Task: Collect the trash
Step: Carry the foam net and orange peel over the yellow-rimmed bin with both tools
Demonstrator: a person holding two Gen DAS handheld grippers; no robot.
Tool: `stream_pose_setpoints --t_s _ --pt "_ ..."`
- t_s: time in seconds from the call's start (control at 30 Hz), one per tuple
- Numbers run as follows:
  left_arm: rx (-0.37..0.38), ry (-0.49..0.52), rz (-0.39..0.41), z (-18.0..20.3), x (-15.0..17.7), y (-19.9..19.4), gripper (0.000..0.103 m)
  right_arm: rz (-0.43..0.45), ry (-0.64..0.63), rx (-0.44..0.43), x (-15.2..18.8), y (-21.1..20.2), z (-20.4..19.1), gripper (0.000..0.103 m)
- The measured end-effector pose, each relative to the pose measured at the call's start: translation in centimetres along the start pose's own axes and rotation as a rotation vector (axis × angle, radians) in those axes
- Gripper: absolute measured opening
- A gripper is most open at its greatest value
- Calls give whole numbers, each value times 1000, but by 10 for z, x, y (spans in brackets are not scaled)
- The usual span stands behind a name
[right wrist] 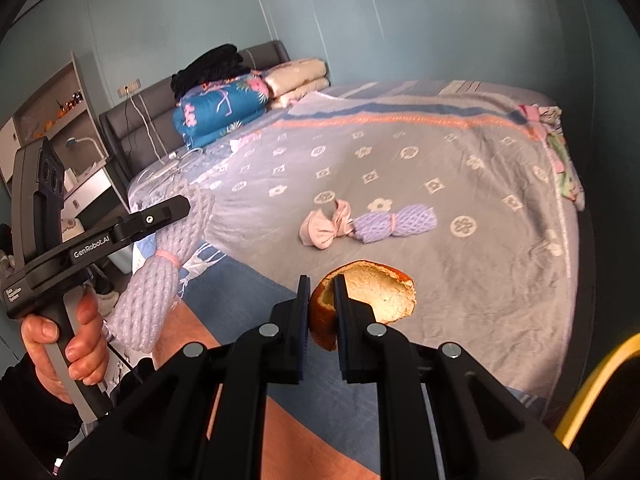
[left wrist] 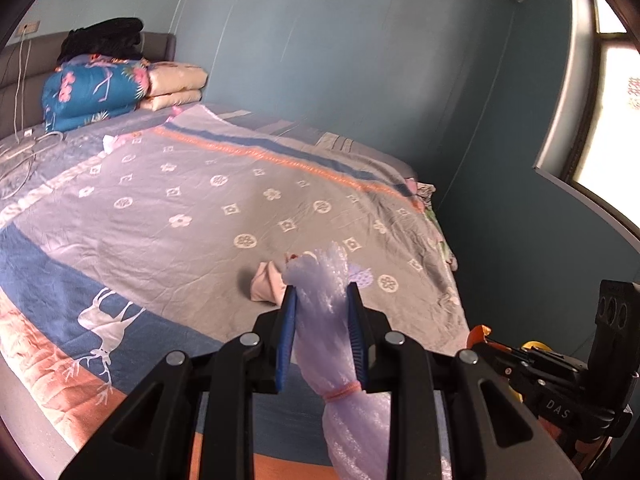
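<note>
Left gripper [left wrist: 322, 292] we find clamped on a lavender foam net [left wrist: 320, 304] tied with a pink band, low and centre in the left wrist view; the net hangs down between the blue pads. Right gripper [right wrist: 322, 284] we find closed on an orange peel [right wrist: 376, 292], its pale inside facing up, at lower centre of the right wrist view. Both loads hang above the bed [right wrist: 400, 184]. On the grey patterned bedspread, mid-frame, a pink crumpled wrapper [right wrist: 326, 230] lies touching a second lavender foam net [right wrist: 396, 222]. Folded quilts [right wrist: 224, 112] sit stacked at upper left, against the headboard. A hand [right wrist: 68, 336] grips the left tool's handle at the lower left edge.
</note>
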State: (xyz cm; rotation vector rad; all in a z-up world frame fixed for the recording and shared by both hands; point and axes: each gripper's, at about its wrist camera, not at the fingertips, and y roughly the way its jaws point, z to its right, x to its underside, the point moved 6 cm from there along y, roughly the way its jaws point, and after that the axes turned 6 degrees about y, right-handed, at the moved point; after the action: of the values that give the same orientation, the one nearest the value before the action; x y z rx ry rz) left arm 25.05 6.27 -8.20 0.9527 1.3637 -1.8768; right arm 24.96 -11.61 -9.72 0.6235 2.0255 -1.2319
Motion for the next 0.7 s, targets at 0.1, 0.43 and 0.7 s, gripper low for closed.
stream_pose_setpoints --t_s 0.1,0.43,0.7 --pt "3 28 8 17 -4 -7 23 21 22 22 -2 -19 9 12" --pt "61 85 23 74 -14 -17 23 113 63 55 -8 -76 41 12" --pt "117 128 22 125 -18 -19 23 181 105 110 -7 -120 74 12"
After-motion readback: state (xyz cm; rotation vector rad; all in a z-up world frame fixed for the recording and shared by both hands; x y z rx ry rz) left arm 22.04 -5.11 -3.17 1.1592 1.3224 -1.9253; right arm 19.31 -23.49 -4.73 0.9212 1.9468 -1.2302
